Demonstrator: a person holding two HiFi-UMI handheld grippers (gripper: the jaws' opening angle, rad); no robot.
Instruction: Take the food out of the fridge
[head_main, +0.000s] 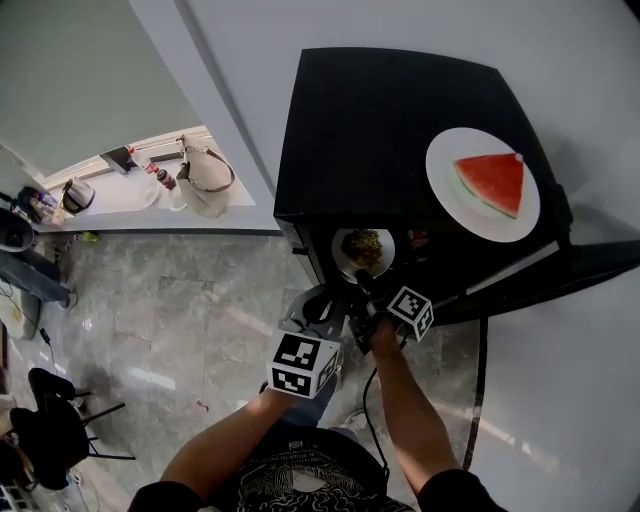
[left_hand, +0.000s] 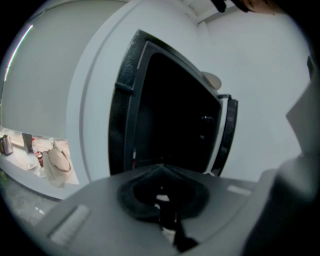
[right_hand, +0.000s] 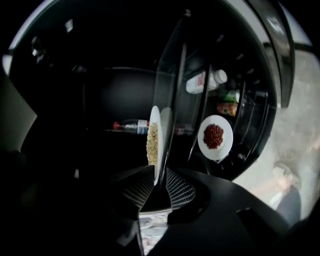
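A black mini fridge (head_main: 400, 130) stands open, its door (head_main: 560, 270) swung to the right. At its opening, a white plate of yellowish food (head_main: 363, 250) has its near rim between the jaws of my right gripper (head_main: 362, 288). In the right gripper view this plate (right_hand: 152, 142) appears edge-on, and the right gripper (right_hand: 156, 184) is shut on its rim. A plate of red beans (right_hand: 215, 136) sits further inside. My left gripper (head_main: 318, 308) hangs just left of the right one, in front of the fridge (left_hand: 170, 115). The left gripper (left_hand: 161, 172) is shut and holds nothing.
A plate with a watermelon slice (head_main: 483, 183) rests on the fridge top. Inside are a dark drink bottle (right_hand: 131, 126) and a white bottle (right_hand: 207, 81). A counter with a beige bag (head_main: 205, 175) lies far left, a black chair (head_main: 50, 420) on the marble floor.
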